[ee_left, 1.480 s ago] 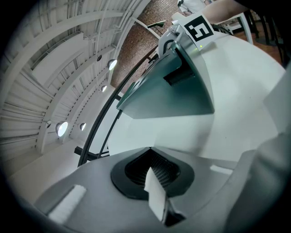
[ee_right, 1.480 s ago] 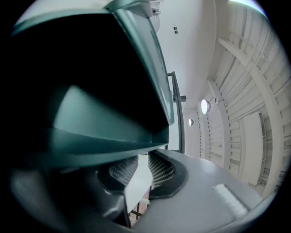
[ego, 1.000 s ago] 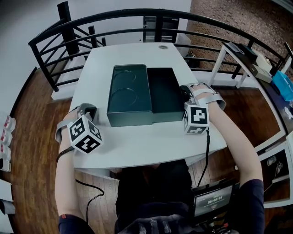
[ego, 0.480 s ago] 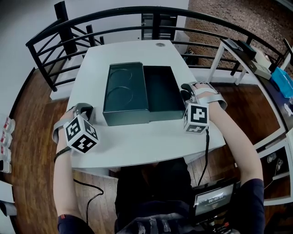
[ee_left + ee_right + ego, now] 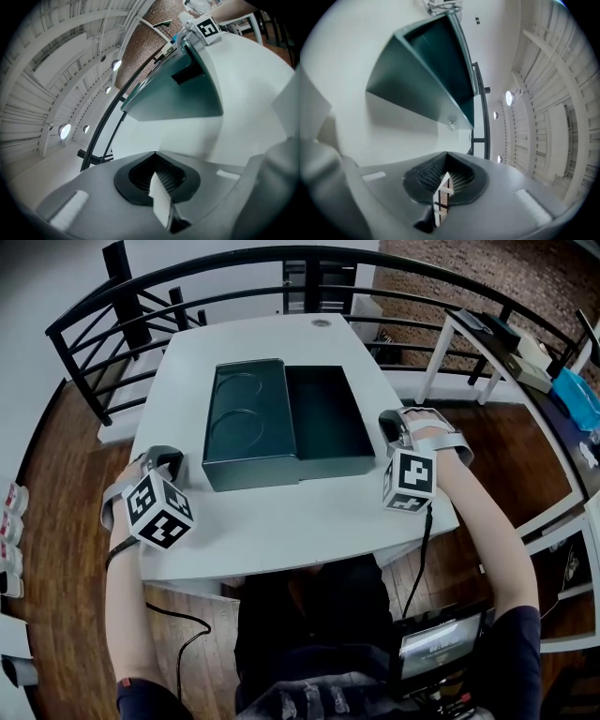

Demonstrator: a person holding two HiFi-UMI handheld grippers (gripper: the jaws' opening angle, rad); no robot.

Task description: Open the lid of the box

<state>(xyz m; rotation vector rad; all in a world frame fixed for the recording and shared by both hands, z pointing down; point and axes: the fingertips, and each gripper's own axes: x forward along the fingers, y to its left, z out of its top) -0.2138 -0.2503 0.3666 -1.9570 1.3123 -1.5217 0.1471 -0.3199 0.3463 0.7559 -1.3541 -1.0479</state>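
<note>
L grip [image 5: 165, 463] clenched, empty, lower left | R grip [image 5: 394, 424] clenched, empty, mid right, near box | box [image 5: 253, 471] centre frame on table [image 5: 291, 531], halves lying open | prob. stiff, light, smooth: pinch thin rim.

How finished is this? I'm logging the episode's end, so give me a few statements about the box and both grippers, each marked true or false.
1. The box lies open on the table. True.
2. The left gripper is clamped on the box. False: it sits apart from the box, jaws together on nothing.
3. Two round recesses show in the box's left half. True.
4. The right gripper holds the box's edge. False: its jaws are together and empty, beside the box.
5. A bottle stands in the box's right half. False: that half is empty.
</note>
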